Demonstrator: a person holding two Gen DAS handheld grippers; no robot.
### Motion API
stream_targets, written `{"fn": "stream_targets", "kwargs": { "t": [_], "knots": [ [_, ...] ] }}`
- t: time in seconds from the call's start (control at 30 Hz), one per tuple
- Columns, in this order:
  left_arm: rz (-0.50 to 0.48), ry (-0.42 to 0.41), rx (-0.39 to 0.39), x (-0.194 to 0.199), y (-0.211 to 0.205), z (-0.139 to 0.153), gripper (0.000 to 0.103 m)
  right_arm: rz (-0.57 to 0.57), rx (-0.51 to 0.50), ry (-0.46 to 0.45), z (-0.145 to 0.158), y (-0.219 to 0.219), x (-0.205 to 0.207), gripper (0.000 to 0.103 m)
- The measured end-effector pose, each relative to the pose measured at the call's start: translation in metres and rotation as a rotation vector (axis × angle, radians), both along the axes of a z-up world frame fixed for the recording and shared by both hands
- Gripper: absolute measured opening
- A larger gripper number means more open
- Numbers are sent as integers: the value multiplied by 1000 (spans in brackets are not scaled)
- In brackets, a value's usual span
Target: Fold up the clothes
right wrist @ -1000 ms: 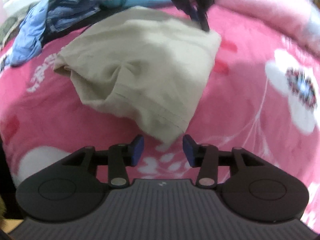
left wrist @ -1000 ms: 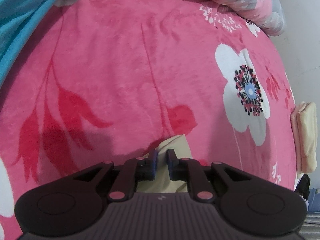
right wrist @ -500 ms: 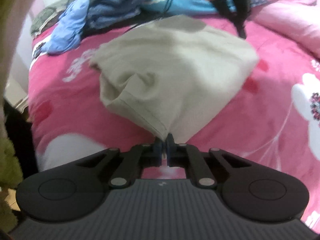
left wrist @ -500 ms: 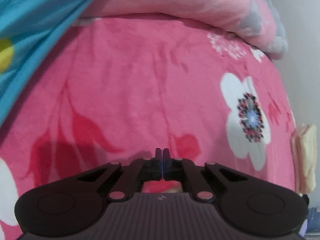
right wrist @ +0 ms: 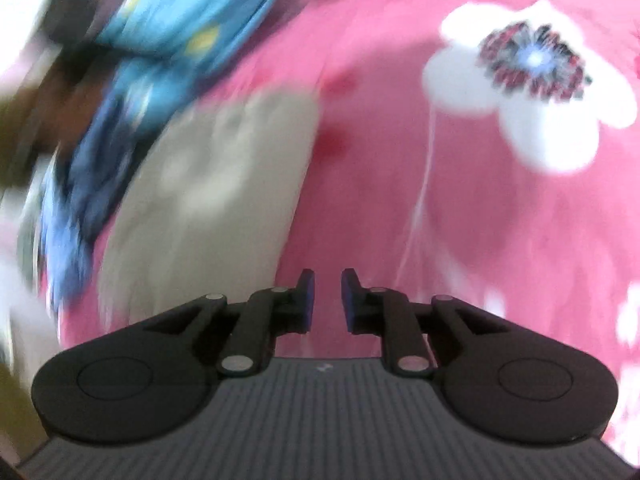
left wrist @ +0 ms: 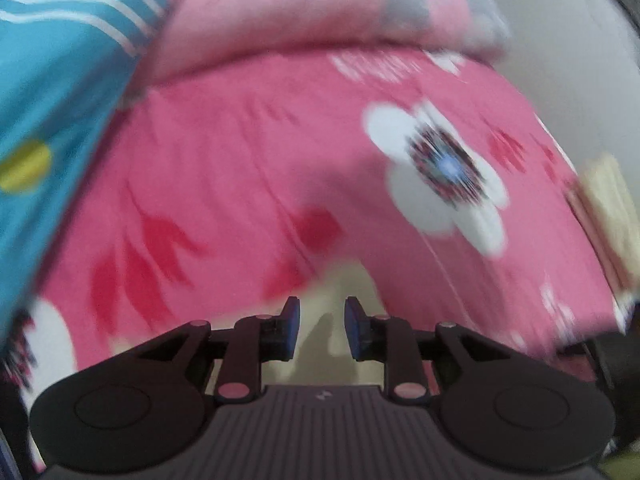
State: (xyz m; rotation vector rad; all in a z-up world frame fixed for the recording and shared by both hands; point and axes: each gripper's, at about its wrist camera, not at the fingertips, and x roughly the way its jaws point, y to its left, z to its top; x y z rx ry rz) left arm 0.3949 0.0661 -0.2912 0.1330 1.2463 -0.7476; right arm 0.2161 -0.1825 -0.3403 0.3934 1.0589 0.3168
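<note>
Both views are smeared with motion blur, so fine detail is hard to call. The beige garment (right wrist: 224,184) lies in a soft heap on the pink floral bedspread (right wrist: 400,200), well left of the big white flower (right wrist: 532,92) printed on that spread. Whether it is already folded or only bunched, the blur will not let anyone say.

The right gripper (right wrist: 327,300) hangs over bare bedspread just right of the garment, blue pads a narrow gap apart, nothing between them. The left gripper (left wrist: 318,328) has its pads parted rather wider, and pale cloth (left wrist: 328,280) shows right under and between them, probably an edge of the same garment, though the pads do not look closed on it.

As a judgement: either a fold has just been laid down, or the pair are lining up for a grip. Either way, good work here means taking the cloth by a hem or corner, both sides level, so the fold lands square.

The garment looks like thin, limp knit, matte and creased. The bedspread is plush and fleecy, likely to drag on it. Left of the garment sits a jumble of blue and teal clothes (right wrist: 180,20); a folded pink quilt (left wrist: 320,20) lies beyond the flower.
</note>
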Motion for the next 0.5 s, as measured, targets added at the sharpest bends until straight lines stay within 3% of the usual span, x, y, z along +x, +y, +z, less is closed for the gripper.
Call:
{"fn": "stream_targets", "kwargs": {
  "t": [0.13,0.23,0.37,0.5],
  "knots": [
    [-25,45,45,-35,-1,-15,28,-57,96,-21,-10,14,49,15],
    [-14,61,87,-56,0,-40,28,-22,74,-48,-10,26,73,17],
    [20,26,80,-68,1,-55,34,248,-98,-211,5,65,88,21],
    [31,-41,84,-80,-3,-55,39,641,-315,-404,7,110,90,30]
  ]
}}
